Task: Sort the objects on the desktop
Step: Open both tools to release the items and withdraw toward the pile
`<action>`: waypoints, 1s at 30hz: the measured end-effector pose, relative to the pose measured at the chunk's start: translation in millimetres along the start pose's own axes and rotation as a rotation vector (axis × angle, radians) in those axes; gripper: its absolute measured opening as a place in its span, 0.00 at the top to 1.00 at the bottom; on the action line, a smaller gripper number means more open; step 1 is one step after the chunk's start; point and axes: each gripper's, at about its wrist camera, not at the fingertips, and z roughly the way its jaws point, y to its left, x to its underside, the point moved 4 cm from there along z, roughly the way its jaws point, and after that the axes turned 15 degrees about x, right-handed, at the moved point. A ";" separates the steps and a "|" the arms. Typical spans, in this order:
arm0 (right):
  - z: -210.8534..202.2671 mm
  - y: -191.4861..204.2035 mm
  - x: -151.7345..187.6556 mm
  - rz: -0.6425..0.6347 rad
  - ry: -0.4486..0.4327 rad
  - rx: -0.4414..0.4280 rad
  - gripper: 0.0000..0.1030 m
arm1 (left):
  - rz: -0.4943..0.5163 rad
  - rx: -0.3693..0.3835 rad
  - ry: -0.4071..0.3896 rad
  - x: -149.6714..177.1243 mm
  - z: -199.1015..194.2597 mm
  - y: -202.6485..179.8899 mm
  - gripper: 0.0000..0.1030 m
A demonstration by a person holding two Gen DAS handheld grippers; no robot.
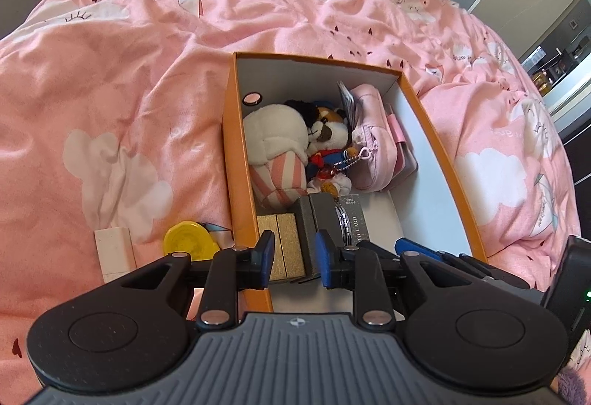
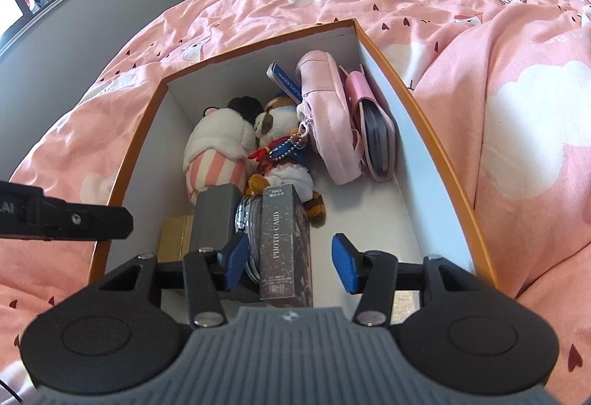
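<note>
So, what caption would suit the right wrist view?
Open claw above a photo card box inside an orange box.

Your left gripper (image 1: 294, 254) hangs over near end of orange box (image 1: 232, 131), blue pads parted, gold box (image 1: 282, 242) and grey box (image 1: 309, 220) between them, untouched. Yellow disc (image 1: 188, 238), white block (image 1: 115, 249) lie outside on pink bedspread (image 1: 110, 72).

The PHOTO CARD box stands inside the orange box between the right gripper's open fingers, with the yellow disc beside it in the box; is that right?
Not quite: the left wrist view shows the yellow disc outside the orange box, on the pink bedspread. The rest holds.
</note>
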 end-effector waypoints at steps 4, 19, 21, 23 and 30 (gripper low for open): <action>-3.8 -2.5 1.0 -0.020 -0.004 -0.020 0.48 | -0.004 -0.010 -0.022 1.5 -13.6 5.6 0.69; -23.2 8.1 7.5 -0.157 0.024 -0.091 0.46 | -0.072 -0.071 -0.032 25.4 -51.8 65.1 0.69; -30.9 14.6 5.4 -0.165 0.004 -0.102 0.46 | -0.069 -0.094 -0.030 29.6 -54.8 72.9 0.69; -38.4 23.4 2.5 -0.177 -0.018 -0.119 0.46 | -0.072 -0.112 -0.024 34.1 -57.5 81.6 0.69; -59.7 72.3 -6.5 -0.257 -0.035 -0.247 0.54 | -0.059 -0.097 0.012 48.0 -63.3 103.6 0.69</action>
